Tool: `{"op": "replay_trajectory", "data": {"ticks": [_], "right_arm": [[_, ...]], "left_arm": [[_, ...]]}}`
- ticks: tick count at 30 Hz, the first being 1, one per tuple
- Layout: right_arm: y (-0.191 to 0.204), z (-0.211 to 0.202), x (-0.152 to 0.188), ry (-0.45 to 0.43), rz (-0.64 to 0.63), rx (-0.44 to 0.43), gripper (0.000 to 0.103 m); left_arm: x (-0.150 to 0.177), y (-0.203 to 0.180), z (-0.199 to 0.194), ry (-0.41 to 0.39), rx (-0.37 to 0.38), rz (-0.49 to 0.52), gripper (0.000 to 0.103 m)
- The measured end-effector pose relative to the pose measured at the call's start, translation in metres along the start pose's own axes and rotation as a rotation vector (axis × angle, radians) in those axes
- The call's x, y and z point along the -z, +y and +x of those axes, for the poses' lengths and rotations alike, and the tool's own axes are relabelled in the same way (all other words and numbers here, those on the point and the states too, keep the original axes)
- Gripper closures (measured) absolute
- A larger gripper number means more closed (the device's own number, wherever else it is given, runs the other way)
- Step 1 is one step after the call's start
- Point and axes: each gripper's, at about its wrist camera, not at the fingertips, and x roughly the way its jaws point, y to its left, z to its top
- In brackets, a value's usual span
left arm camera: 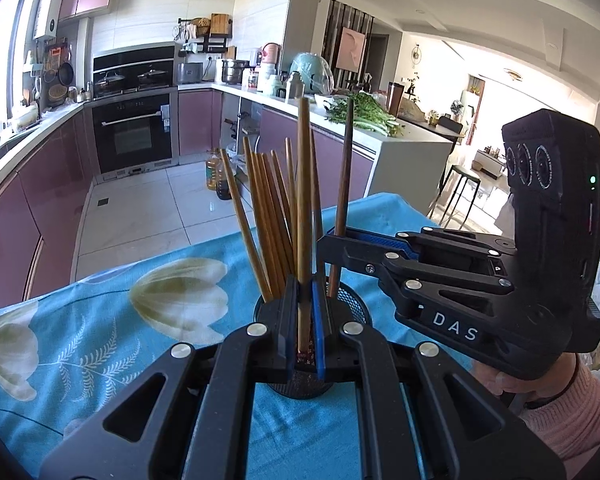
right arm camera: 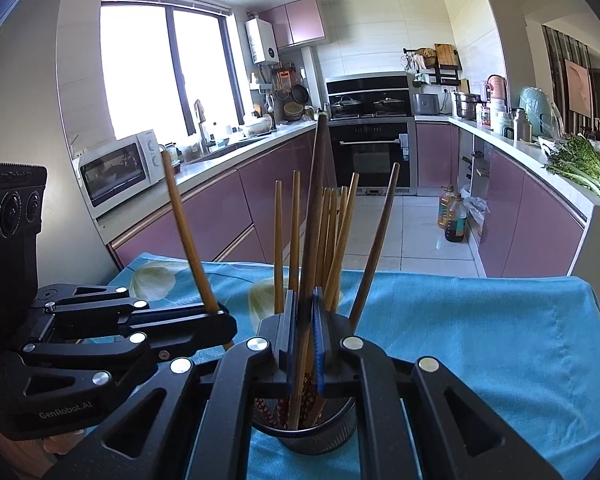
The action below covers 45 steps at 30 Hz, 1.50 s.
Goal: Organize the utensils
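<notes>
The left gripper [left arm camera: 304, 320] has its jaws clenched on a light wooden chopstick [left arm camera: 304, 184], which stands nearly upright with its lower end down at the mouth of the black mesh holder [left arm camera: 350, 298]. In the right wrist view that same gripper [right arm camera: 220, 316] comes in from the left, the pale stick [right arm camera: 184, 232] rising out of its tip and leaning away from the bunch.

The right gripper [right arm camera: 306, 336] is likewise clamped tight, its jaws pinching a dark brown chopstick [right arm camera: 314, 208] that stands tall above the others, its lower part going down into the holder [right arm camera: 320, 436]. From the left wrist camera this gripper [left arm camera: 334, 236] reaches in from the right side, the dark stick [left arm camera: 346, 168] gripped at its blue-padded tip, just above the holder's rim. A hand [left arm camera: 500, 376] in a pink sleeve [left arm camera: 572, 412] grips its handle.

The holder sits on the tabletop, on a blue cloth [left arm camera: 100, 320] printed with pale flowers. Inside it a bunch of light wooden chopsticks [left arm camera: 268, 216] stands fanned out, leaning against the rim; in the right wrist view [right arm camera: 332, 240] one darker stick [right arm camera: 376, 240] leans away to the right.
</notes>
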Motion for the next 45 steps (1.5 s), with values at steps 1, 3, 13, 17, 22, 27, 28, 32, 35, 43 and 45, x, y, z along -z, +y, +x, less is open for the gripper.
{"op": "replay_trajectory", "data": {"ticks": [1,3,13,17,22,27,28,32,35,43,45], "right_arm": [[-0.001,0.0,0.0,0.001,0.003,-0.001,0.096],[-0.001,0.001,0.0,0.003,0.009,-0.002,0.096],[-0.003,0.001,0.002,0.009,0.019,-0.001,0.096],[-0.005,0.0,0.002,0.007,0.024,0.003,0.091],[-0.002,-0.005,0.006,0.0,0.025,-0.001,0.082],[0.003,-0.017,0.01,-0.021,0.022,-0.009,0.062],[0.005,-0.019,0.012,-0.026,0.02,-0.008,0.057],[0.012,-0.034,0.019,-0.073,-0.001,0.022,0.016],[0.019,-0.043,0.027,-0.1,-0.026,0.059,0.012],[0.037,-0.059,0.047,-0.161,-0.083,0.118,0.007],[0.043,-0.064,0.05,-0.182,-0.09,0.13,0.007]], "left_arm": [[-0.001,0.001,0.003,0.006,0.001,-0.002,0.095],[0.002,0.001,0.007,0.011,0.0,-0.008,0.095],[0.01,0.011,0.011,0.01,-0.002,-0.03,0.09],[0.016,0.014,0.005,-0.006,-0.001,-0.051,0.084],[0.024,0.026,-0.008,-0.036,-0.019,-0.092,0.071],[0.033,0.034,-0.026,-0.086,-0.07,-0.113,0.057],[0.035,0.035,-0.03,-0.096,-0.081,-0.115,0.051],[0.046,0.042,-0.05,-0.157,-0.172,-0.126,0.019],[0.056,0.05,-0.064,-0.194,-0.234,-0.138,0.008],[0.078,0.051,-0.106,-0.297,-0.386,-0.124,0.006],[0.083,0.046,-0.116,-0.315,-0.409,-0.117,0.006]]}}
